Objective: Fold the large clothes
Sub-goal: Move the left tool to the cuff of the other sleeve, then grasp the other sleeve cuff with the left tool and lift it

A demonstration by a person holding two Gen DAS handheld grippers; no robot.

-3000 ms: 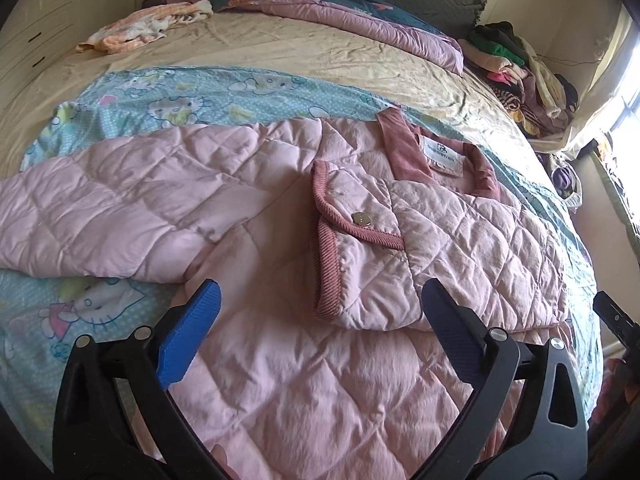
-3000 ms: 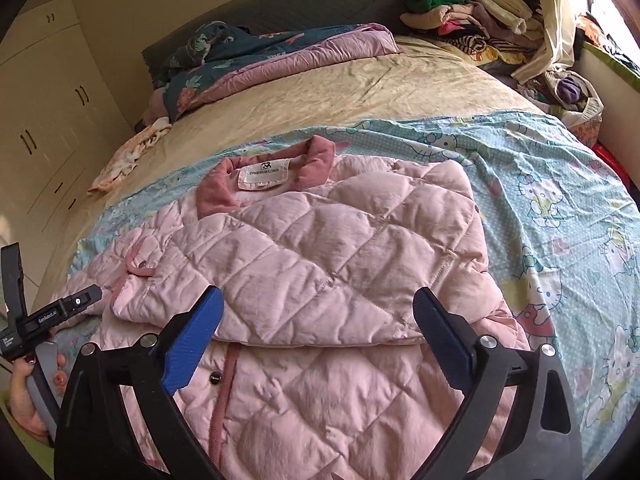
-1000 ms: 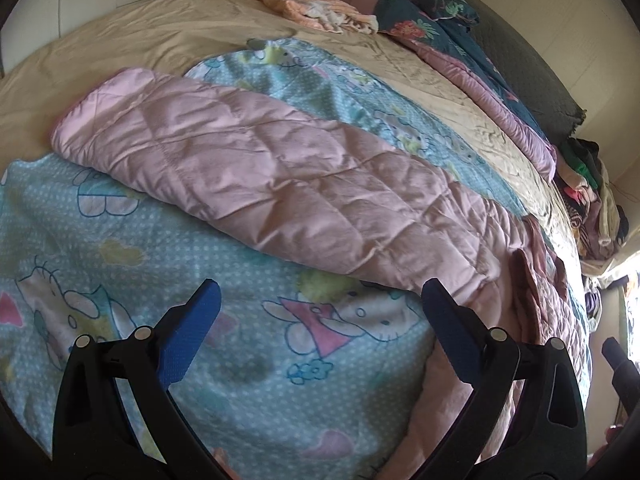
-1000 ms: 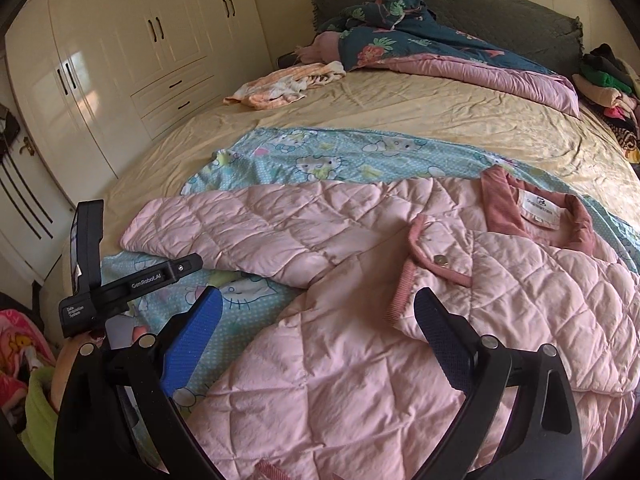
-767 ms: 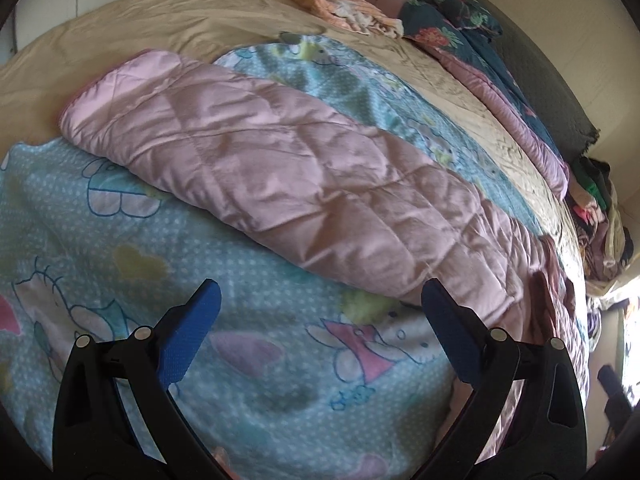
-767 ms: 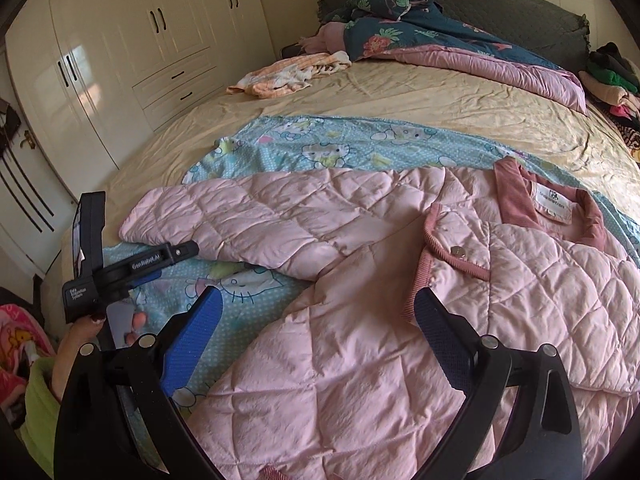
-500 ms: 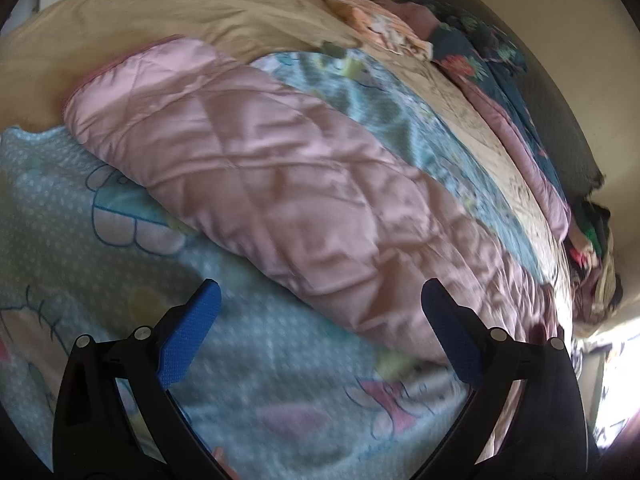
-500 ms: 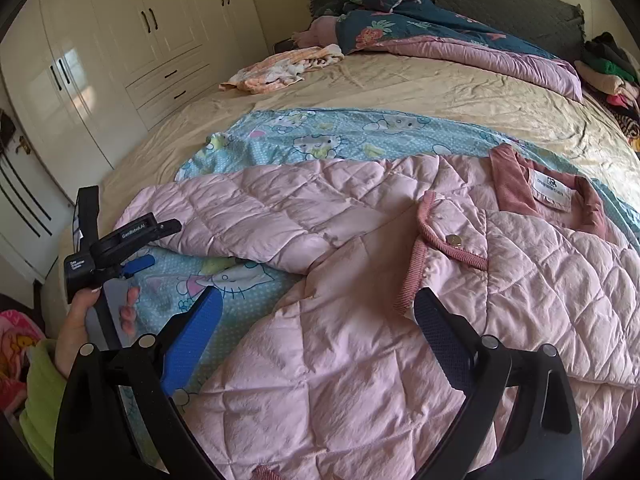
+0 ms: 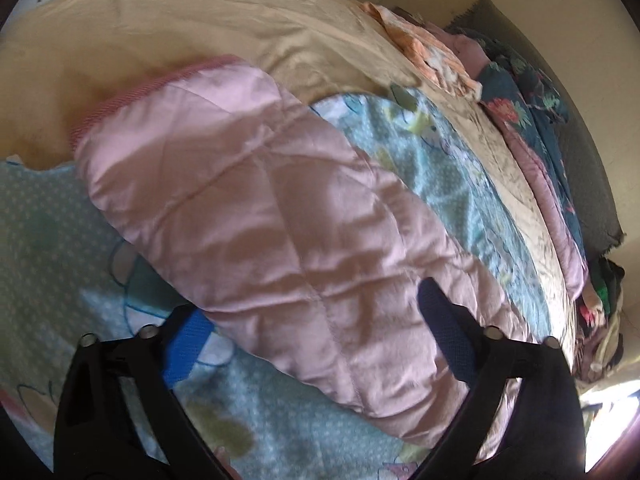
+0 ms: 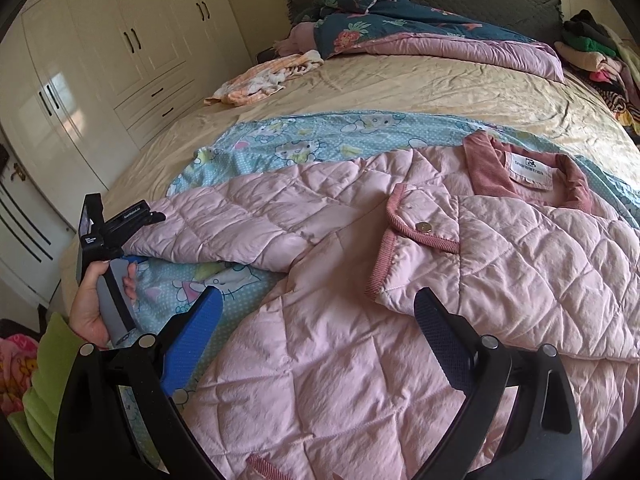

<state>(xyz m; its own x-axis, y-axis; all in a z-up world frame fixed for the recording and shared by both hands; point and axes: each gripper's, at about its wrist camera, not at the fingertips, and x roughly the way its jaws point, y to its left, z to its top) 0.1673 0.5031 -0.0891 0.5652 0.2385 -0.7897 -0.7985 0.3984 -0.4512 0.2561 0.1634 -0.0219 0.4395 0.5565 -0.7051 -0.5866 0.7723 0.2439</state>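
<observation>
A pink quilted jacket point(image 10: 360, 320) lies on a blue cartoon-print sheet point(image 10: 320, 140) on the bed. Its right half is folded over the body, and its collar with a white label point(image 10: 530, 170) shows at the right. One sleeve point(image 9: 260, 220) stretches out to the left. My left gripper point(image 9: 312, 332) is open low over the sleeve near its cuff end point(image 9: 120, 100), with one finger on each side of it. In the right wrist view it shows held in a hand point(image 10: 120, 232) at the sleeve's end. My right gripper point(image 10: 316, 332) is open above the jacket's lower body.
A beige bedsheet point(image 10: 440, 88) covers the bed. A dark floral quilt point(image 10: 380, 12) and an orange-white garment point(image 10: 264, 76) lie near the headboard. A pile of clothes point(image 10: 600, 52) sits at the far right. White wardrobes point(image 10: 100, 60) stand left of the bed.
My left gripper has moved along the sleeve toward its cuff and come down close over it. My right gripper has stayed over the jacket body, turning slightly.
</observation>
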